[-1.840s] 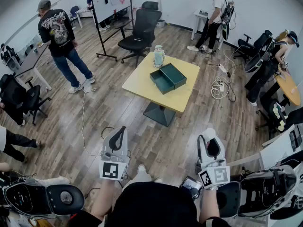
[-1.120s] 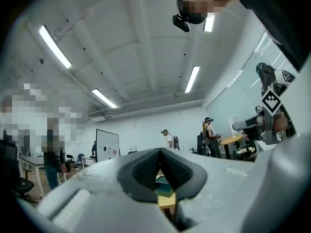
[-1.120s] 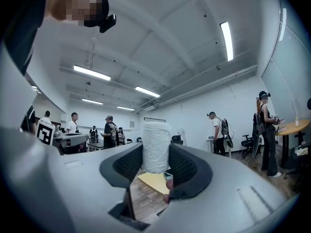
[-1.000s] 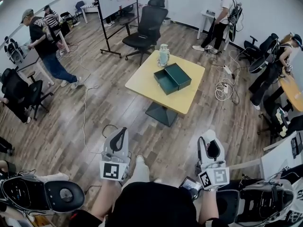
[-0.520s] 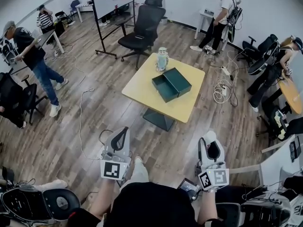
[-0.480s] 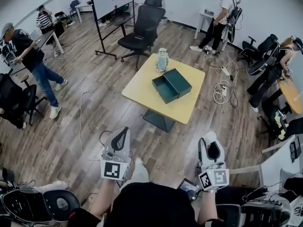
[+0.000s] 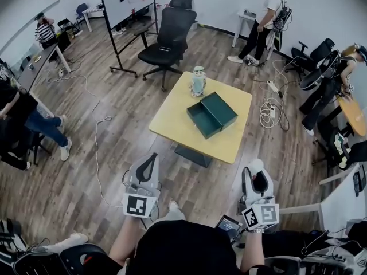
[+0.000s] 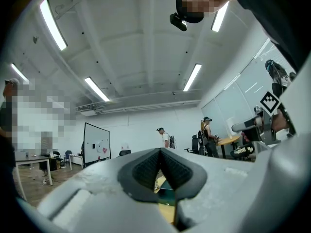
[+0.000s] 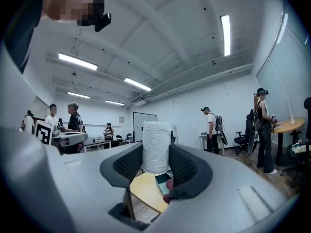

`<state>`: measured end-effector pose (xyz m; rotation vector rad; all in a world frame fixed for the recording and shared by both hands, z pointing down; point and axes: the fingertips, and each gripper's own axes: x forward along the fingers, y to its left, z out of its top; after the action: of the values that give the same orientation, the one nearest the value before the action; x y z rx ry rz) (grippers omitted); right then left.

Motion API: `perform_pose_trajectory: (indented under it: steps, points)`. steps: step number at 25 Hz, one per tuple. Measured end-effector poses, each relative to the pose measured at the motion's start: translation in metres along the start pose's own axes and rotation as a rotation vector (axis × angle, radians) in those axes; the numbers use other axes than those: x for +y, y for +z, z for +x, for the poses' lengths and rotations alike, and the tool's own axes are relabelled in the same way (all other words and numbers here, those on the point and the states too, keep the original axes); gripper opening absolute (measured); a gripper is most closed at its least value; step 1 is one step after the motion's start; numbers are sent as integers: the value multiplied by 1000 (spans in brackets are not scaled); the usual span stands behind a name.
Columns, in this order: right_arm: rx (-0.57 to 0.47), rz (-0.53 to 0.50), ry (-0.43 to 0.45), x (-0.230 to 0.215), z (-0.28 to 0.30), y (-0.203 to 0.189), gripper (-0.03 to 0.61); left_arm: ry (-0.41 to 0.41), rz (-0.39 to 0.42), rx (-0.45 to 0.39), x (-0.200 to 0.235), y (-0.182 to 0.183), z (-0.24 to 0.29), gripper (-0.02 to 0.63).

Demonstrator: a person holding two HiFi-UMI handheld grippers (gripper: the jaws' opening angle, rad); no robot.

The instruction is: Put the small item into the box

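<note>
A dark green box (image 7: pixel 211 114) lies open on the square yellow table (image 7: pixel 172 116), a few steps ahead of me; a pale figurine (image 7: pixel 198 81) stands at the table's far edge. My right gripper (image 7: pixel 256 169) is shut on a small white cylinder (image 9: pixel 156 147), upright between its pads, held low at the bottom right. Beyond those jaws the box (image 9: pixel 163 180) and table (image 9: pixel 143 191) show. My left gripper (image 7: pixel 149 158) is at the bottom left, shut with nothing in it; its pads (image 8: pixel 148 166) meet.
A black office chair (image 7: pixel 163 36) and a whiteboard (image 7: pixel 126 2) stand behind the table. Cables (image 7: pixel 269 105) lie on the wood floor to its right. A person (image 7: pixel 266 13) stands at the back; others and chairs are along the left and right edges.
The table and box have come nearer and shifted slightly right in the head view. The person at the left has moved off toward the edge. Both grippers keep their posture.
</note>
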<state>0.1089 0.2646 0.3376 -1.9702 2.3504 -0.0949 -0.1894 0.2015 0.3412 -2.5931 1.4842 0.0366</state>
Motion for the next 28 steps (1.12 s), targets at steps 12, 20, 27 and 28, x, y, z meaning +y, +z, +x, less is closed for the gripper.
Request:
perform_pose_trajectory:
  steps: [12,20,27,28]
  points:
    - [1,-2,-2,41,83,-11,172,-1,-9,-14,85,-18,38,3]
    - [49,0,3,43,118,-24,172,-10,-38,18,102,-38,62,2]
    - [80,9,26,30,168,-38,172,-3,-41,41,114,-55,99,2]
    - [80,10,30,28,177,-38,172,0,-37,46,117,-57,105,2]
